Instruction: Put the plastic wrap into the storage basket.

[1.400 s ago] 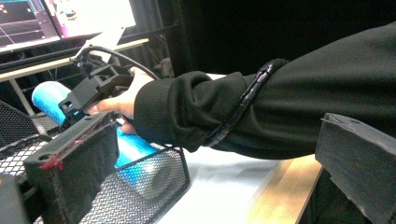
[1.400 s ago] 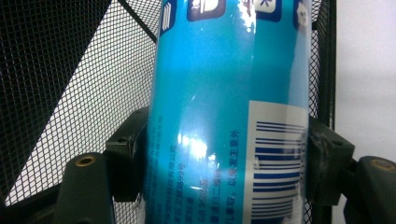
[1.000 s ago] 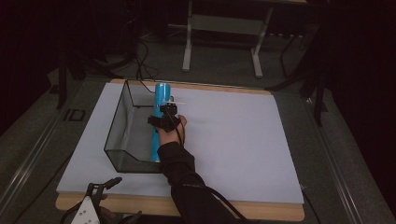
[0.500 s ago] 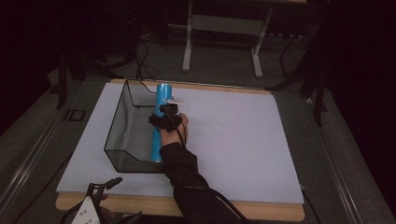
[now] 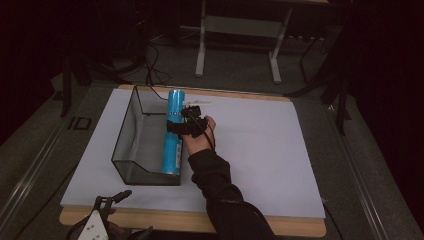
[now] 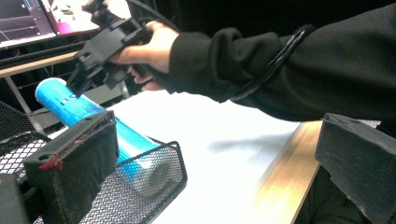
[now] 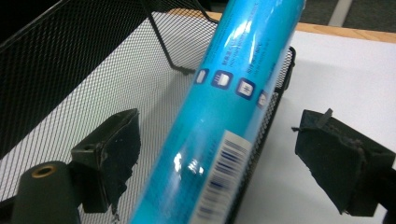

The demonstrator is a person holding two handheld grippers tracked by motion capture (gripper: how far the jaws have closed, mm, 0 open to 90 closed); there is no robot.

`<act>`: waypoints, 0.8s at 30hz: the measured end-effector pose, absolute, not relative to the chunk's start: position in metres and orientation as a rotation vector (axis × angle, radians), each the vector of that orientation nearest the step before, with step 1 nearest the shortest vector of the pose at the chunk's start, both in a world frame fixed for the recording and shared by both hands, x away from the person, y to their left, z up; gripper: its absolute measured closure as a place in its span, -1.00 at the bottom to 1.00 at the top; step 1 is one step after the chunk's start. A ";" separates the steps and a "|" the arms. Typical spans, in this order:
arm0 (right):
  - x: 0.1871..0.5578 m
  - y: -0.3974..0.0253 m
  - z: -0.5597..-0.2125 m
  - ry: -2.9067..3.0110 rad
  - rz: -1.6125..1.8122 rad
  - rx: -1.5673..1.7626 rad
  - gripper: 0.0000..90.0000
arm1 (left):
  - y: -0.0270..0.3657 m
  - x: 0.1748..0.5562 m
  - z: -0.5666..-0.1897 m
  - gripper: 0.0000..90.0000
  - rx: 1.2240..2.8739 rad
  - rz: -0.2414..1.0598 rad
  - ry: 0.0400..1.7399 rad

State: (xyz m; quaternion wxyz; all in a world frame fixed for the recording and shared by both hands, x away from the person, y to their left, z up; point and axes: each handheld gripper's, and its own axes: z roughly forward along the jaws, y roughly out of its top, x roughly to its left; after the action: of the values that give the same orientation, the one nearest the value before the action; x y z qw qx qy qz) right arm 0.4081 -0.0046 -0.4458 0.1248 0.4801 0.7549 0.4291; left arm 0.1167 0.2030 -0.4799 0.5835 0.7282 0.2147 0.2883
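Note:
A long blue roll (image 5: 174, 135) lies tilted along the right wall of a black mesh basket (image 5: 120, 150), with its far end sticking above the rim. My right gripper (image 5: 182, 122) hovers over the roll's upper half. Its jaws stand open on either side of the roll (image 7: 233, 93), one inside the basket (image 7: 70, 70) and one outside. My left gripper (image 5: 112, 200) rests at the table's near left edge, open with nothing between its jaws. From there I see the roll (image 6: 70, 105), the basket's near corner (image 6: 159, 186) and the right gripper (image 6: 93, 60) above them.
A white sheet (image 5: 260, 145) covers the tabletop, with a wooden edge (image 5: 280, 227) showing at the front. Desk legs and cables (image 5: 200, 45) stand on the floor beyond the far edge. A dark sleeve (image 6: 289, 65) with the gripper's cable crosses above the table.
Hardly anything differs: the right hand has crept slightly to the right over the roll. The left gripper has stayed where it was.

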 end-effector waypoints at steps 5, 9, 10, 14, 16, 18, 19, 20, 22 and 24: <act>0.402 -0.025 -0.439 2.221 1.277 1.316 -0.68 | 0.202 0.117 -0.480 -1.00 1.705 0.668 0.501; 0.396 -0.042 -0.434 2.214 1.275 1.265 -0.68 | 0.201 0.118 -0.481 -1.00 1.705 0.667 0.504; 0.394 -0.046 -0.433 2.208 1.275 1.256 -0.68 | 0.201 0.118 -0.481 -1.00 1.704 0.666 0.505; 0.387 -0.065 -0.431 2.195 1.286 1.217 -0.68 | 0.201 0.118 -0.481 -1.00 1.708 0.664 0.505; 0.384 -0.075 -0.432 2.199 1.309 1.211 -0.68 | 0.200 0.118 -0.481 -1.00 1.711 0.663 0.506; 0.382 -0.084 -0.435 2.202 1.316 1.218 -0.68 | 0.200 0.118 -0.481 -1.00 1.710 0.664 0.507; 0.381 -0.088 -0.437 2.209 1.311 1.213 -0.68 | 0.201 0.118 -0.481 -1.00 1.709 0.664 0.507; 0.380 -0.092 -0.438 2.212 1.306 1.203 -0.68 | 0.201 0.118 -0.481 -1.00 1.709 0.664 0.508; 0.377 -0.098 -0.439 2.211 1.291 1.201 -0.69 | 0.200 0.118 -0.481 -1.00 1.710 0.663 0.509; 0.374 -0.105 -0.440 2.214 1.285 1.196 -0.69 | 0.200 0.118 -0.482 -1.00 1.712 0.662 0.508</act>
State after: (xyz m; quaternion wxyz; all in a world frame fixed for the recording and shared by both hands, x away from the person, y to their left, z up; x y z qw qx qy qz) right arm 0.3741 -0.1052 -0.4399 0.1574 0.4180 0.7739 0.4490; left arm 0.1184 0.1999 -0.4816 0.5797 0.7324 0.2174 0.2833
